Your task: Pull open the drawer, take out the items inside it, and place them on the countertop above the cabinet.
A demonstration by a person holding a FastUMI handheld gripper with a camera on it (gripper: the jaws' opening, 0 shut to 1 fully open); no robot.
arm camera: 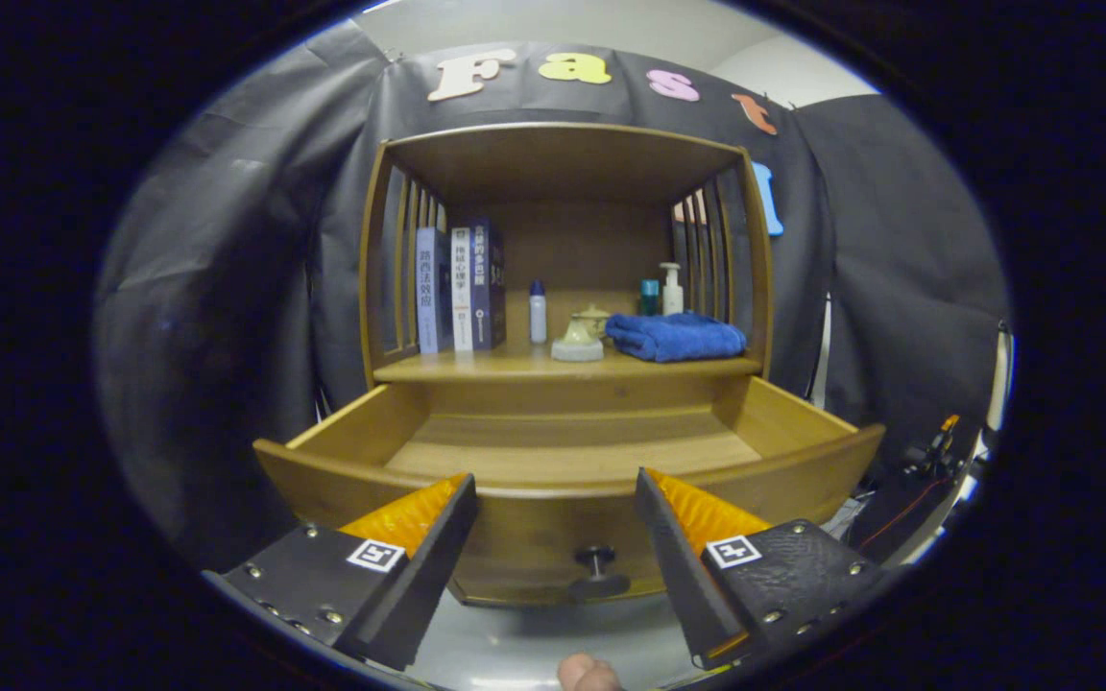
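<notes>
Drawer [567, 461] stands pulled open just ahead of the gripper [553, 499], whose fingers are spread wide and hold nothing. Its knob [596, 561] lies between them, low. Its long axis runs crosswise; the front faces the gripper. The interior appears bare, though the near corner is hidden. Beyond, the countertop [476, 365] carries books [462, 288], bottles and a blue towel [676, 336]. Risk: reaching over could knock these.

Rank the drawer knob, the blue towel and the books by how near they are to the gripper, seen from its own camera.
The gripper is open, holding nothing.
1. Drawer knob: just ahead, low between the fingers, on the pulled-out drawer's front.
2. Blue towel: beyond the drawer, on the countertop's right side near its front edge.
3. Books: upright on the countertop's left side, reaching further back.
</notes>
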